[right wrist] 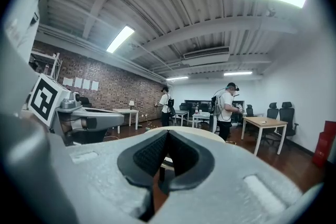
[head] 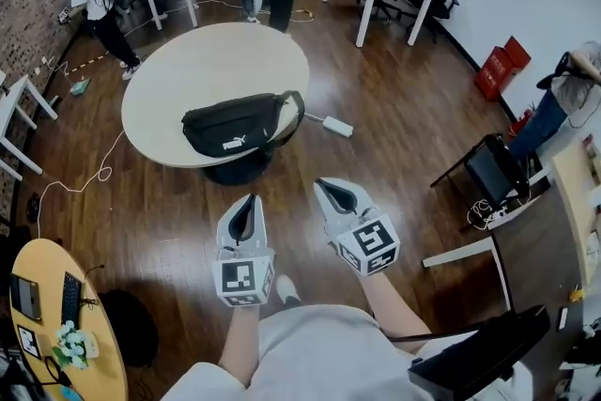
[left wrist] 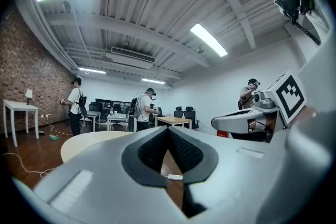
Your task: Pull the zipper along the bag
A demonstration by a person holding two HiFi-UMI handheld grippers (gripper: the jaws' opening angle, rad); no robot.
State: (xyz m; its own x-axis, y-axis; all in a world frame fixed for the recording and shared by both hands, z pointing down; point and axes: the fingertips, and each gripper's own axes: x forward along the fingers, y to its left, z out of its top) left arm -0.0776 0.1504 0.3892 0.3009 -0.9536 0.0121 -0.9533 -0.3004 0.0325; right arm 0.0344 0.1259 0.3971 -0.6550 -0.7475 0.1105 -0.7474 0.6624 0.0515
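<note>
Holds the left claw (head: 250, 199) low over the wooden floor (head: 394, 99), short of the round table (head: 178, 75), tips aimed toward it. Confirms in the left gripper view that the left claw (left wrist: 168, 130) is pressed together at the tips, with nothing pinched between the pads. Holds the right claw (head: 323, 186) just beside the left one, at about the same height, also aimed toward the table. Confirms in the right gripper view that the right claw (right wrist: 167, 134) is likewise pressed together and empty.

Locates the black bag (head: 239, 122) on the near part of the table, lying lengthwise, white logo facing the claws, strap looped at its right end. Places the bag well apart from both claws, touched by neither. Cannot make out the zipper from the head view.

Locates a white power strip (head: 338, 126) on the floor just beside the table's right edge, near the bag's strap.
</note>
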